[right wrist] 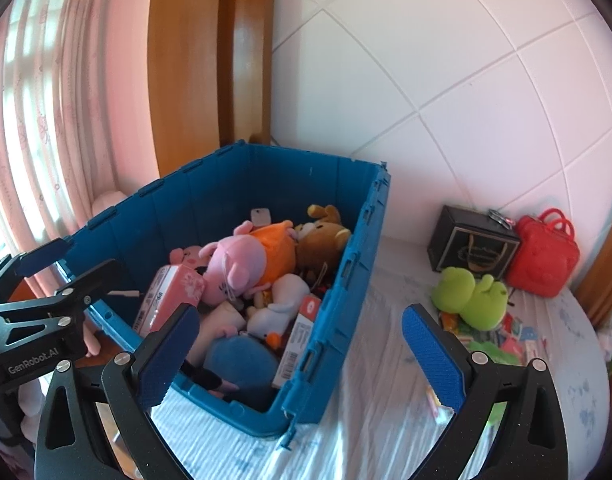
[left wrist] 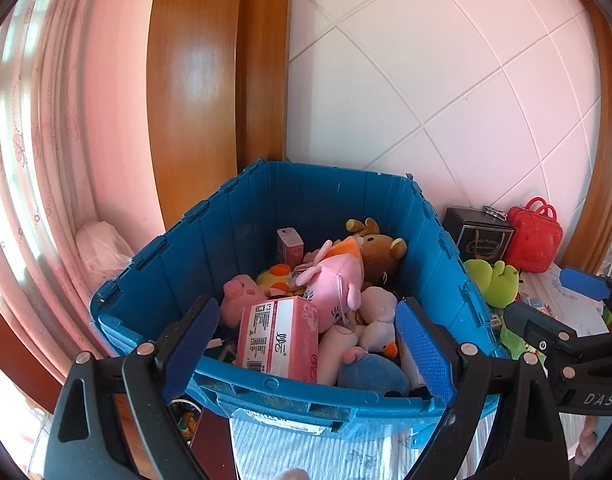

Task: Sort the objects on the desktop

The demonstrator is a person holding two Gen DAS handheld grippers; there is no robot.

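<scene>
Left wrist view shows the left gripper (left wrist: 307, 344) with its jaws spread wide and holding nothing, framing the near rim of a blue bin (left wrist: 266, 208) in the middle of the frame. Inside the bin lie a pink box (left wrist: 278, 338), a pink plush (left wrist: 337, 280), a brown bear (left wrist: 379, 254), a white duck (left wrist: 377, 320) and a blue plush (left wrist: 371, 374), heaped together and touching. At the right edge the right gripper (left wrist: 561, 308) reaches in, its jaws also apart.

Right wrist view has the right gripper (right wrist: 302, 352) wide open and empty, its left pad over the bin's near corner, its right pad over the cloth-covered worktop (right wrist: 377, 320). On the worktop at the right of the frame, a green frog (right wrist: 471, 298) sits just in front of a black box (right wrist: 471, 246) and a red case (right wrist: 543, 258), which stand against the tiled wall (right wrist: 445, 80).
</scene>
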